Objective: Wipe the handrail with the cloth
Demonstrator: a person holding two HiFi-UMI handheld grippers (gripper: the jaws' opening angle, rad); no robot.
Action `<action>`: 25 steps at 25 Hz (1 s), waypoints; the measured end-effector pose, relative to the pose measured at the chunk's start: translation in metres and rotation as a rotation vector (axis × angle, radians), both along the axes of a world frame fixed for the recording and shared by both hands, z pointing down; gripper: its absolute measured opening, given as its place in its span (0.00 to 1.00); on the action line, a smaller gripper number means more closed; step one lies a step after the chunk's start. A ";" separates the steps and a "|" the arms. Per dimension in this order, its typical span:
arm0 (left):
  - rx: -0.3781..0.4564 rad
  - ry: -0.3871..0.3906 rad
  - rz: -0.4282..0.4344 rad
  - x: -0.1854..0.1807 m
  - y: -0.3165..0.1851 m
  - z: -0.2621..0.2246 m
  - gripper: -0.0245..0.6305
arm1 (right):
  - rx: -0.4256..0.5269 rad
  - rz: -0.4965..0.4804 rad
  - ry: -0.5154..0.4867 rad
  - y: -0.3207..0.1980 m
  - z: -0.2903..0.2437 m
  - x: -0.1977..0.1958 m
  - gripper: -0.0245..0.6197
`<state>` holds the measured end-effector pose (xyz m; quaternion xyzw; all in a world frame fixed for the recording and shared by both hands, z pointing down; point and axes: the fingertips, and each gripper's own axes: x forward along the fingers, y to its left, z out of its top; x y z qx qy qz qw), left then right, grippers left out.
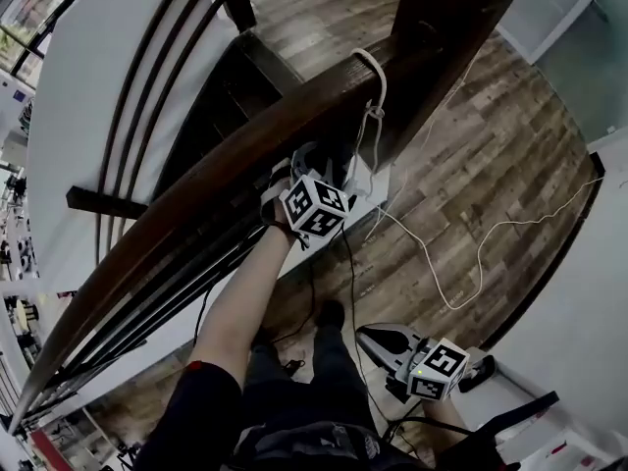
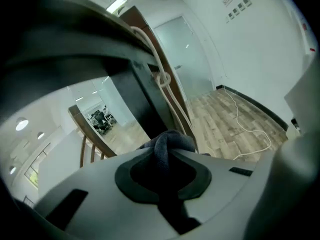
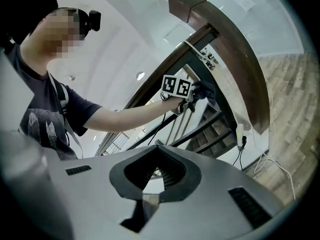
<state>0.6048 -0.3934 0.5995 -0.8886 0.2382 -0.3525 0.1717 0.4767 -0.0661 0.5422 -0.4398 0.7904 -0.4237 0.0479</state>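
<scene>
Nearest the person, down by the hip, the right grey two-jaw gripper (image 1: 378, 340) hangs idle. Its jaws are drawn together with nothing between them, so it takes no part in the work for now. The person's bare left arm (image 1: 235, 302) reaches up and forward, carrying the left grey two-jaw gripper (image 2: 167, 171). That gripper's jaws are clamped firmly on a bunched dark grey cloth (image 2: 169, 143), and a fold of it bulges out past the tips. The cloth is pressed against the side of the long dark brown wooden handrail (image 1: 226, 160), close to the rail's upper end. Thin dark balusters (image 1: 147, 302) run beneath the rail. Just beyond the cloth, a white cord (image 1: 378, 96) is looped and knotted around the rail where it meets the thick dark wooden post (image 1: 442, 27). The cord's loose end trails across the wood-plank floor (image 1: 471, 165) far below. I would judge the wiping to be under way, since cloth and rail are in contact. No part of the wood looks cleaner than the rest, so I cannot tell how much is done. The whole long run towards the rail's lower end lies away from the cloth and, by my guess, mostly remains to be covered.
</scene>
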 end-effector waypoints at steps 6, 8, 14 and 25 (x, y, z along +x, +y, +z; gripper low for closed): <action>-0.111 -0.003 -0.016 -0.009 0.009 0.013 0.10 | -0.017 -0.002 0.013 0.003 0.009 0.004 0.04; -0.100 -0.028 0.003 -0.024 0.018 0.015 0.10 | -0.003 -0.009 0.010 0.000 0.007 -0.002 0.04; -0.100 -0.044 -0.018 -0.092 0.036 0.011 0.10 | 0.023 -0.078 0.018 -0.010 -0.007 -0.040 0.04; -0.223 -0.029 -0.059 -0.295 0.048 0.008 0.10 | 0.053 -0.155 0.022 -0.057 -0.026 -0.208 0.04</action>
